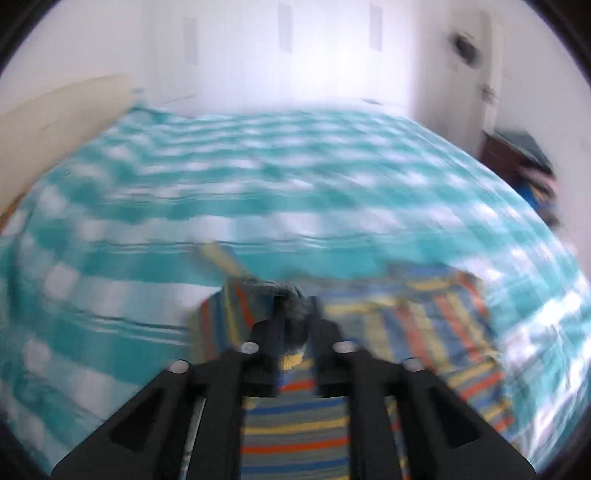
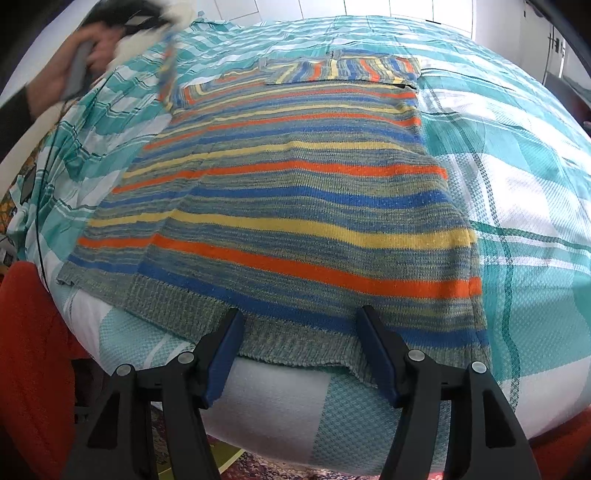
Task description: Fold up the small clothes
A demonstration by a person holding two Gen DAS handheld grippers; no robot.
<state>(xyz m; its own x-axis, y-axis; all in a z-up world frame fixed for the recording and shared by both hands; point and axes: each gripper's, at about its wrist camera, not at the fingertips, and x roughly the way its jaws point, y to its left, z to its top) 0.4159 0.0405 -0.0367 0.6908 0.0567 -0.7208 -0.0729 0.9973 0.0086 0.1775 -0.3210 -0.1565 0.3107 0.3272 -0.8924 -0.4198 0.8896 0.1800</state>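
Note:
A knitted sweater with orange, blue and yellow stripes lies flat on the teal checked bed cover, one sleeve folded across its top. My right gripper stands open at the near hem, its fingers straddling the ribbed edge with nothing pinched. At the upper left a hand holds my left gripper up, and the other sleeve hangs from it. In the blurred left wrist view, the left gripper is shut on that sleeve, with the sweater body below.
White wardrobe doors stand behind the bed, with a dark dresser to their right. A red seat or cloth sits at the bed's near left corner, a patterned rug lies below, and a dark cable runs over the cover's left edge.

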